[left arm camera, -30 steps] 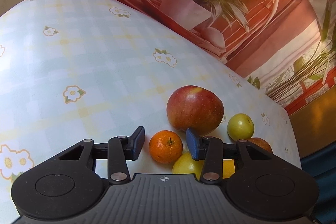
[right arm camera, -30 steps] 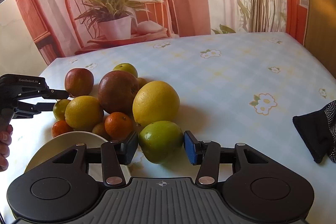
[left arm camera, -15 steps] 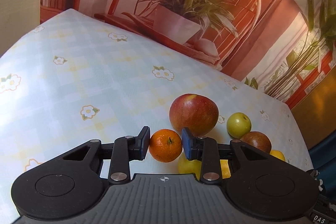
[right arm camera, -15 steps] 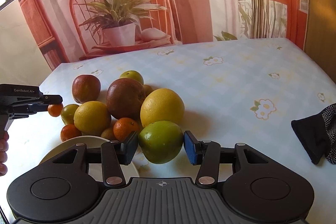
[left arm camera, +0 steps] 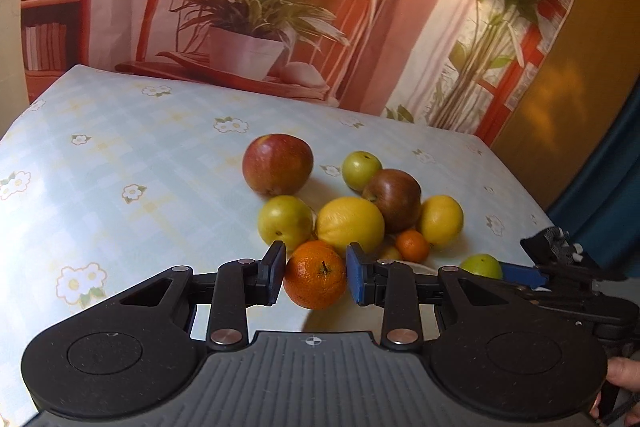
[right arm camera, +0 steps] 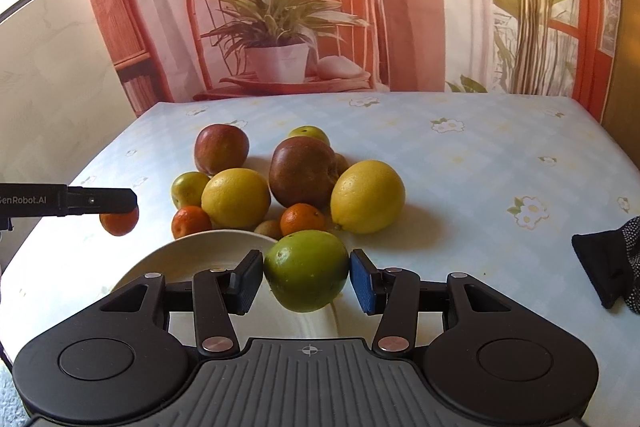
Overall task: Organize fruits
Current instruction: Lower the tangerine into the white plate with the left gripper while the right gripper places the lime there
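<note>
1. Left claw [left arm camera: 316, 273]: closed on a small orange mandarin [left arm camera: 315, 275], both pads pressed to its sides; the fruit hangs clear of the worktop [left arm camera: 120, 163], in front of the fruit pile.
2. Right claw [right arm camera: 306, 277]: closed on a green fruit [right arm camera: 306, 270], pads against its flanks, held above the near rim of a white plate [right arm camera: 192, 251].
3. Fruit pile, right wrist view: two red apples [right arm camera: 221, 149] [right arm camera: 302, 171], two large yellow citrus [right arm camera: 236, 198] [right arm camera: 367, 197], two further mandarins [right arm camera: 191, 222] [right arm camera: 302, 219] and smaller green fruits [right arm camera: 188, 187], clustered just beyond the plate.
4. Worktop: covered by a pale checked cloth with a flower print.
5. Dark dotted cloth [right arm camera: 608, 263]: at the right edge, well apart from the pile.
</note>
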Motion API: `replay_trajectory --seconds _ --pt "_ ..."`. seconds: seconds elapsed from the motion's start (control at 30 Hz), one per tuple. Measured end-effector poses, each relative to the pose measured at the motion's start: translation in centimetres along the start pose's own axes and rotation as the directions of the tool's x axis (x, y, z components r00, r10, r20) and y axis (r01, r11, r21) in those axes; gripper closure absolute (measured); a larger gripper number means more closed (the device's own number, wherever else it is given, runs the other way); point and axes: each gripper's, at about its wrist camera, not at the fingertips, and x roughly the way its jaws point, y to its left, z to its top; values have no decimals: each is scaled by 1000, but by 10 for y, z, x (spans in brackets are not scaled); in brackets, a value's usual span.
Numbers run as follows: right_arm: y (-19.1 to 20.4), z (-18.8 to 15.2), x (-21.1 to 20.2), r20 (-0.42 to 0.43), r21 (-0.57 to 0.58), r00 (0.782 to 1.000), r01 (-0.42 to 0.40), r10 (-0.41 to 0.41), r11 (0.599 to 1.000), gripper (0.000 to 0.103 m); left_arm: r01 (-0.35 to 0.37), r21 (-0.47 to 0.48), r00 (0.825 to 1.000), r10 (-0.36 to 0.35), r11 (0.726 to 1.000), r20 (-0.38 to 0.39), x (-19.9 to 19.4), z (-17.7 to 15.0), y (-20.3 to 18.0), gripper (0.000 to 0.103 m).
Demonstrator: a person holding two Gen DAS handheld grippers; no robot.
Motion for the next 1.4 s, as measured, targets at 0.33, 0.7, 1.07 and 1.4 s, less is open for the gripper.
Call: replay_trajectory --seconds 0.33,0.7,1.07,1.4 --pt "13 -26 -15 -48 -28 999 -15 14 999 59 63 86 995 -56 994 -78 -12 -41 -14 68" --pt "13 -41 -26 -66 -38 998 -3 0 999 59 36 154 993 -18 987 -116 -9 -62 -23 68" --pt "21 -43 -28 -73 -90 997 14 -20 996 59 5 149 993 13 989 -121 -9 -69 -20 68" --pt "20 -45 -28 -76 -102 996 27 -35 994 66 -19 152 994 34 988 -100 -11 -72 -22 68"
